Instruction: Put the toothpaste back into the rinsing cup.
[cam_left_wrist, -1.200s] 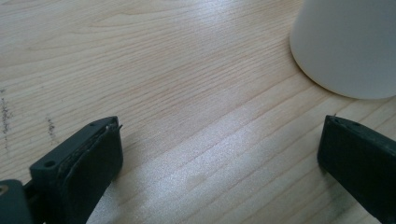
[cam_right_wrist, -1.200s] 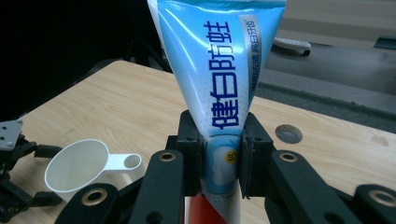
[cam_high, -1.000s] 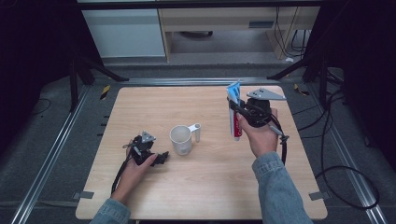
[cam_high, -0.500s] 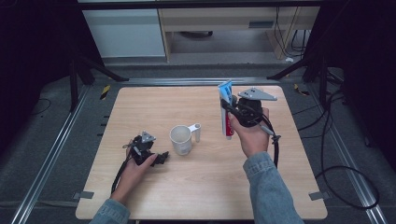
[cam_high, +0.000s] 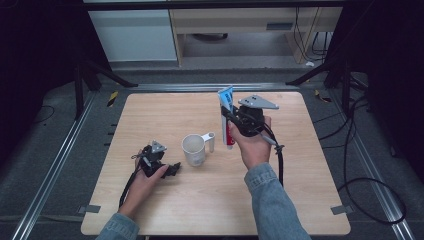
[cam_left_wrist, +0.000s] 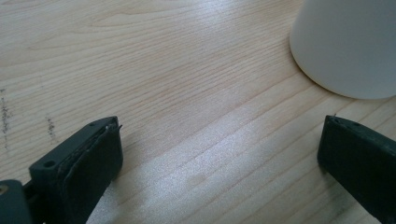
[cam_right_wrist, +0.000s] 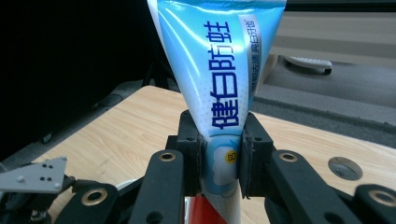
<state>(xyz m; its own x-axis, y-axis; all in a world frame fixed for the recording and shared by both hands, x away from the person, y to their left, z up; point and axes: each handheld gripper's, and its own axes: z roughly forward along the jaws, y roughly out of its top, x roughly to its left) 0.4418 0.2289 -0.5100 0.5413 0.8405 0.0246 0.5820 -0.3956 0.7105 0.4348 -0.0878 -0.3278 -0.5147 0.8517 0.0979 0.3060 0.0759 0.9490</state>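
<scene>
The high view looks forward and down from above the near edge of the tabletop (cam_high: 165, 115), far enough to show all four edges. The left gripper view sits very close above the wood, facing the white cup (cam_left_wrist: 348, 46). The right gripper view looks along its jaws past the toothpaste tube (cam_right_wrist: 219, 79) toward a tabletop edge; both share the wood with the high view.

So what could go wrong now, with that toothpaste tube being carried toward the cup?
1. The right tool pinches the toothpaste tube across its soft body, so it might slip or squeeze.
2. The tube hangs upright, cap down, right of the white cup; lowered off-centre, it could catch the rim and tip the cup.
3. The left tool lies open beside the cup, not bracing it.
</scene>
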